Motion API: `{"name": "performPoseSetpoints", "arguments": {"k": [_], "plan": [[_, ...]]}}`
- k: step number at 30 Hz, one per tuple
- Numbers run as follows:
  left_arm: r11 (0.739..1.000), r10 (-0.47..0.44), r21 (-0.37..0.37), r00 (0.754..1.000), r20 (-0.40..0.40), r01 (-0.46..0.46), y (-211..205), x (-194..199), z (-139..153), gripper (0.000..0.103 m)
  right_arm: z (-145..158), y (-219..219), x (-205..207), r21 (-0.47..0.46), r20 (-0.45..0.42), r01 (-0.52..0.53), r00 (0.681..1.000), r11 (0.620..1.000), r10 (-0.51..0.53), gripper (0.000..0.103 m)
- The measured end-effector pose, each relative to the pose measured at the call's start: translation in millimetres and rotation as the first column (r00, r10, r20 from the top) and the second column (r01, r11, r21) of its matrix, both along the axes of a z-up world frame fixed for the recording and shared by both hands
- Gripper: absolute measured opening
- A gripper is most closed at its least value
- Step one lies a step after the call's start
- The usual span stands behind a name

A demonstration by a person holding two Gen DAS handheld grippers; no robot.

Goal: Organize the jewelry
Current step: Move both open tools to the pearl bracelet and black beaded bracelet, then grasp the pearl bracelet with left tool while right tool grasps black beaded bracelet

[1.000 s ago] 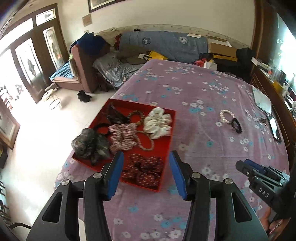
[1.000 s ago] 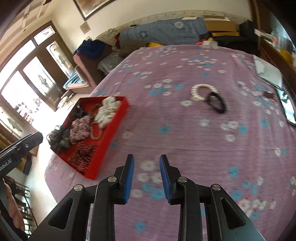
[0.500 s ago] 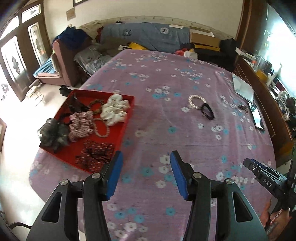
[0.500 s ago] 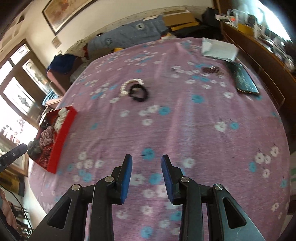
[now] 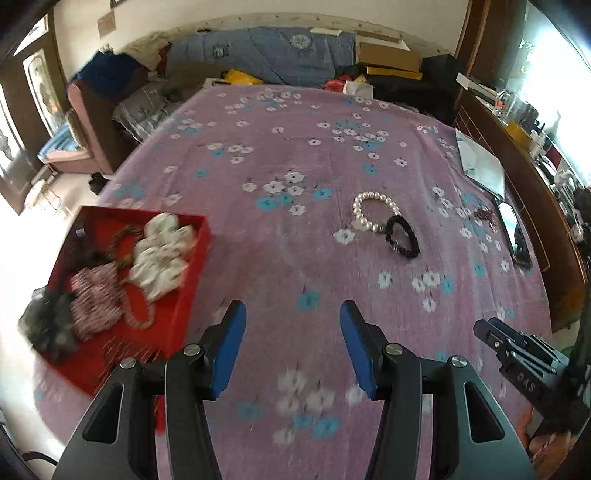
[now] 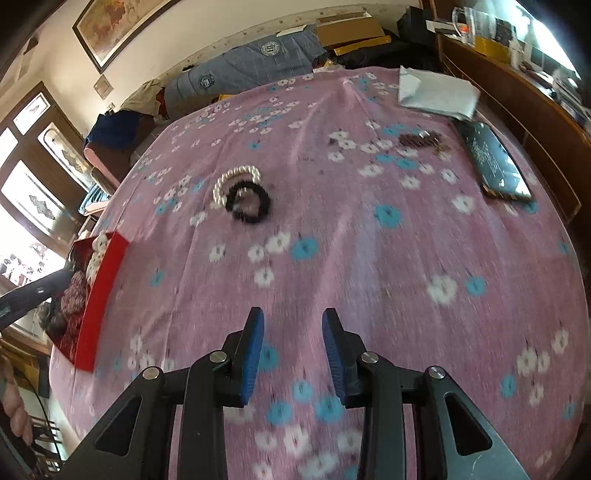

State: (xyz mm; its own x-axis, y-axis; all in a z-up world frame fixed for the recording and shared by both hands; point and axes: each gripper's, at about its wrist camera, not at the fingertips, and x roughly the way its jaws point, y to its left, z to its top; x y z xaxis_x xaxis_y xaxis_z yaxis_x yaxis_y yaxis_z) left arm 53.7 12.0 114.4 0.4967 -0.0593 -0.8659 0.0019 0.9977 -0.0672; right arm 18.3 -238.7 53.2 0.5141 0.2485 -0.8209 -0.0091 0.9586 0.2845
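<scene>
Both the left gripper (image 5: 293, 314) and right gripper (image 6: 292, 321) hover empty with jaws apart over the floral bedspread (image 5: 295, 155), the red tray (image 5: 192, 269) of scrunchies at left, pearl bracelet (image 5: 373, 214) touching black scrunchie (image 5: 402, 236) ahead, while only the right view shows the framed painting (image 6: 114, 26).

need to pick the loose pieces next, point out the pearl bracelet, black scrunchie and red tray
pearl bracelet (image 5: 357, 212), left wrist view, on the beads of its left arc
black scrunchie (image 5: 410, 248), left wrist view, on its lower right fabric band
red tray (image 5: 194, 273), left wrist view, on its right wall
</scene>
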Motion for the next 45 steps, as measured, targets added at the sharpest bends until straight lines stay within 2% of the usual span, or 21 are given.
{"name": "performPoseSetpoints", "arguments": {"k": [6, 10, 15, 18, 24, 29, 30, 31, 33, 39, 45], "plan": [[0.995, -0.028, -0.1, 0.998, -0.054, 0.023, -6.3, 80.1, -36.2, 0.051, -2.8, 17.3, 53.5, -0.039, 0.02, -0.022, 1.0, 0.999, 0.023, 0.035], [0.99, -0.083, -0.117, 0.995, -0.047, 0.077, -21.0, 120.7, -49.3, 0.051, -12.4, 26.6, 92.0, -0.051, 0.016, -0.036, 0.999, 0.998, 0.037, 0.035], [0.982, -0.123, -0.153, 0.99, -0.066, 0.111, -33.8, 158.4, -65.5, 0.051, -21.0, 39.2, 123.0, -0.05, 0.021, -0.061, 0.998, 0.997, 0.062, 0.035], [0.975, -0.163, -0.162, 0.984, -0.074, 0.149, -44.1, 173.3, -73.2, 0.047, -26.0, 47.4, 132.6, -0.063, 0.019, -0.079, 0.997, 0.995, 0.08, 0.035], [0.966, -0.232, -0.141, 0.968, -0.093, 0.218, -62.7, 185.2, -89.5, 0.044, -37.1, 53.6, 139.1, -0.075, 0.01, -0.091, 0.996, 0.993, 0.092, 0.035], [0.962, -0.264, -0.095, 0.963, -0.063, 0.257, -71.8, 183.6, -90.4, 0.044, -38.4, 55.0, 138.5, -0.088, 0.03, -0.081, 0.996, 0.993, 0.083, 0.035], [0.961, -0.27, -0.081, 0.961, -0.058, 0.265, -74.1, 182.2, -90.8, 0.041, -38.3, 56.4, 138.5, -0.101, 0.034, -0.077, 0.996, 0.992, 0.081, 0.031], [0.961, -0.274, -0.066, 0.96, -0.054, 0.27, -76.0, 181.2, -91.2, 0.028, -38.4, 58.4, 139.6, -0.118, 0.037, -0.072, 0.996, 0.99, 0.077, 0.021], [0.957, -0.289, -0.037, 0.956, -0.056, 0.287, -80.4, 179.3, -91.6, 0.009, -39.5, 59.5, 139.5, -0.132, 0.036, -0.067, 0.997, 0.989, 0.073, 0.011], [0.958, -0.284, -0.048, 0.957, -0.061, 0.281, -78.6, 169.5, -86.5, 0.009, -37.9, 53.1, 138.5, -0.069, 0.002, -0.058, 0.998, 0.996, 0.059, 0.007], [0.96, -0.274, -0.064, 0.961, -0.032, 0.272, -73.6, 145.5, -64.7, 0.009, -25.6, 45.9, 119.6, -0.041, 0.009, -0.038, 0.999, 0.998, 0.039, 0.007]]}}
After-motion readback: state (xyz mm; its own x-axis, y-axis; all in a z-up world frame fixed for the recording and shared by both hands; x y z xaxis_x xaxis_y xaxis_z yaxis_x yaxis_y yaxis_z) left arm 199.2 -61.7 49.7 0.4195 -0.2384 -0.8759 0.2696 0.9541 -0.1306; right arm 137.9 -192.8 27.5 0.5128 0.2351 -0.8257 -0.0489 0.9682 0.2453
